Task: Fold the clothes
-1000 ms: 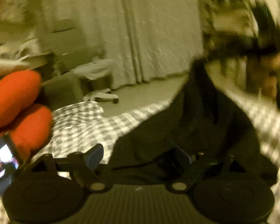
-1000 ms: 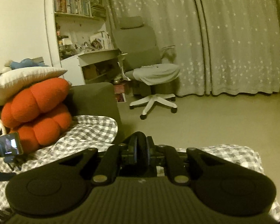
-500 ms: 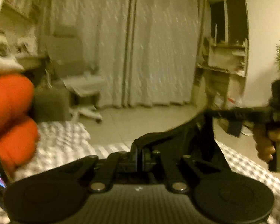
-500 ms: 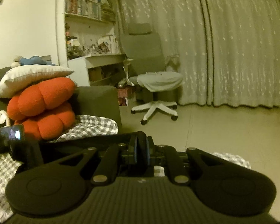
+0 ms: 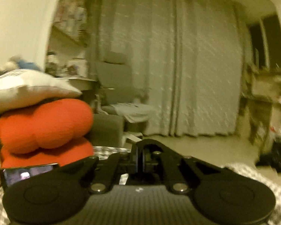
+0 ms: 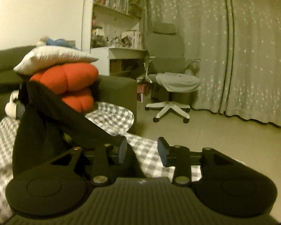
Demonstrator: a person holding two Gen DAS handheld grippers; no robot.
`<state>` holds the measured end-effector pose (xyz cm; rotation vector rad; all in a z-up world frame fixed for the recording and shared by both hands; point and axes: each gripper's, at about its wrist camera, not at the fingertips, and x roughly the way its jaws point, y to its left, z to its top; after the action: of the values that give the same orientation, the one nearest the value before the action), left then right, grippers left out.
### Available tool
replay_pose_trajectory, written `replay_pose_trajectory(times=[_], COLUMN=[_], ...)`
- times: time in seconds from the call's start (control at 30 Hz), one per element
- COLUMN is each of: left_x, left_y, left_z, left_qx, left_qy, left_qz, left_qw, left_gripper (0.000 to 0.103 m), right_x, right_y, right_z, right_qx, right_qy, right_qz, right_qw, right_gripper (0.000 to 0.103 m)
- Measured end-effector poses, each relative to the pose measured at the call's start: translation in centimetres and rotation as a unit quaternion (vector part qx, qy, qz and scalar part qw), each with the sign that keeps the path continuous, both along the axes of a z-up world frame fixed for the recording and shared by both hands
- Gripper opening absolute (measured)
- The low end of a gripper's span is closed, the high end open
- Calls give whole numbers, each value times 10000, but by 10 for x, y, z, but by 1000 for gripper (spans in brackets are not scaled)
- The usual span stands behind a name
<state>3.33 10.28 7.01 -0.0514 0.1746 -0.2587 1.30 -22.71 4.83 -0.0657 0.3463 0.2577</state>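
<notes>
While your left tongs (image 5: 140,158) stand pressed together, a fold of black cloth arches over their tips, so they look clamped on the black garment (image 6: 52,123), though blur keeps the pinch itself from being plain. Your right tongs (image 6: 142,152) are opening, their blue pads (image 6: 122,150) apart with only checked cloth showing in the gap; the garment's near edge lies against the outside of the left-hand pad, not between the two.

Seen from your right wrist, the garment runs as a long dark band, its long axis slanting from that pad up and away to the left, toward the orange cushion (image 6: 65,86). Its high end hangs from a dark gripper at the left edge of that view; below the band the rest of the cloth sags in a loose heap onto the checked blanket (image 6: 112,116).

Taking the orange cushion as your mark: a white pillow (image 6: 56,60) lies on top of it, with a blue soft toy (image 6: 60,42) above that. A dark sofa arm (image 6: 118,90) stands just to the right of it. Beyond the sofa arm an office chair (image 6: 170,78) sits on the bare floor before the curtain (image 6: 252,56), a bookshelf (image 6: 116,15) behind. From your left wrist, a small lit screen (image 5: 28,174) sits just below the cushion.
</notes>
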Motion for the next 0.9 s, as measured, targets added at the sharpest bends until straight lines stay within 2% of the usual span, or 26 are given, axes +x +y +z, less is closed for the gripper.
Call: replay_pose_trajectory(times=[0.07, 0.13, 0.2, 0.23, 0.3, 0.4, 0.43, 0.53, 0.57, 0.6, 0.67, 0.77, 0.9], left_x=[-1, 0, -2, 0, -1, -3, -4, -8, -9, -11, -17, -25, -41], left_y=[7, 6, 5, 6, 8, 8, 8, -16, -25, -33, -44, -41, -44], left_z=[-1, -3, -4, -3, -5, -12, -15, -31, -37, -39, -37, -24, -15], left_qx=[-145, -105, -49, -48, -41, -17, -32, 353, 487, 621, 801, 433, 289], left_qy=[-12, 11, 3, 7, 20, 130, 205, 365, 418, 404, 254, 67, -183], left_qz=[71, 75, 75, 65, 59, 50, 33, -120, -173, -200, -109, 32, 129], left_qw=[9999, 9999, 10000, 10000, 10000, 9999, 9998, 9986, 9978, 9970, 9964, 9990, 9993], left_gripper=[4, 4, 4, 4, 4, 4, 4, 4, 4, 4, 4, 4, 4], right_x=[-3, -4, -3, -1, 8, 26, 32, 46, 46, 46, 41, 23, -9], right_y=[-1, 5, 16, 16, 10, -10, -14, -11, -4, 2, 10, 13, 9], right_z=[-6, -16, -26, -29, -31, -35, -39, -57, -55, -54, -44, -19, 11], right_qx=[-54, -390, -778, -822, -559, 97, 336, 691, 551, 411, 309, 336, 329], right_qy=[151, 320, 383, 391, 494, 858, 1062, 1605, 1549, 1493, 1219, 570, -247], right_qz=[230, 447, 410, 331, 148, -240, -241, 117, 131, 144, 124, -9, -241], right_qw=[9996, 9977, 9954, 9953, 9971, 9960, 9935, 9846, 9863, 9878, 9920, 9978, 9989], right_gripper=[41, 41, 41, 41, 41, 41, 41, 41, 31, 3, 1, 1, 1])
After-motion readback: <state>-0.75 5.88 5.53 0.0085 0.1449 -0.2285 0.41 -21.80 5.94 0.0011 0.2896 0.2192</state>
